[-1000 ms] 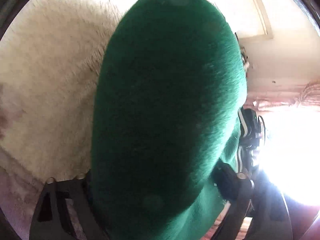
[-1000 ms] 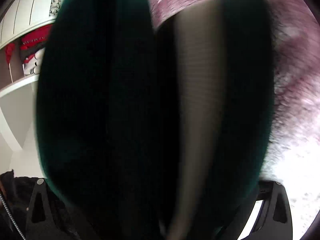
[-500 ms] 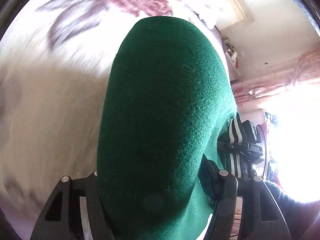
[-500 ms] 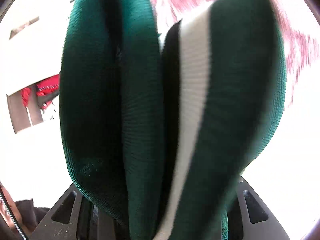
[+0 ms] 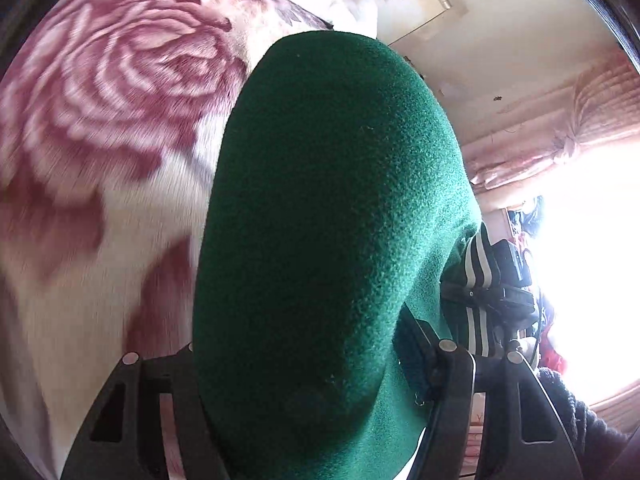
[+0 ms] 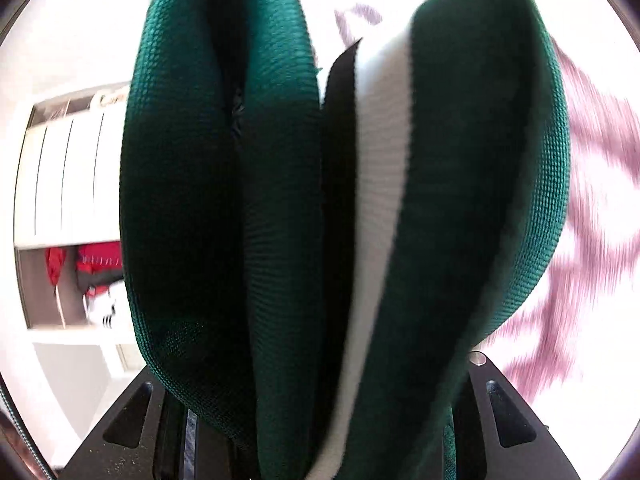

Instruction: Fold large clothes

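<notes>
A rose-patterned blanket (image 5: 100, 120) is spread below; red clothes (image 6: 96, 264) are kept on a shelf (image 6: 76, 330). The green garment (image 5: 328, 240) is clamped by both the left gripper (image 5: 288, 368) and right gripper (image 6: 316, 392).

A home bedroom: rose-patterned blanket (image 5: 100, 128), pink curtains (image 5: 592, 108), wardrobe shelves (image 6: 68, 184).

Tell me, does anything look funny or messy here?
Nothing looks torn or spilled. The green jacket bulges from the left gripper, and its striped ribbed edge is bunched in the right gripper.
</notes>
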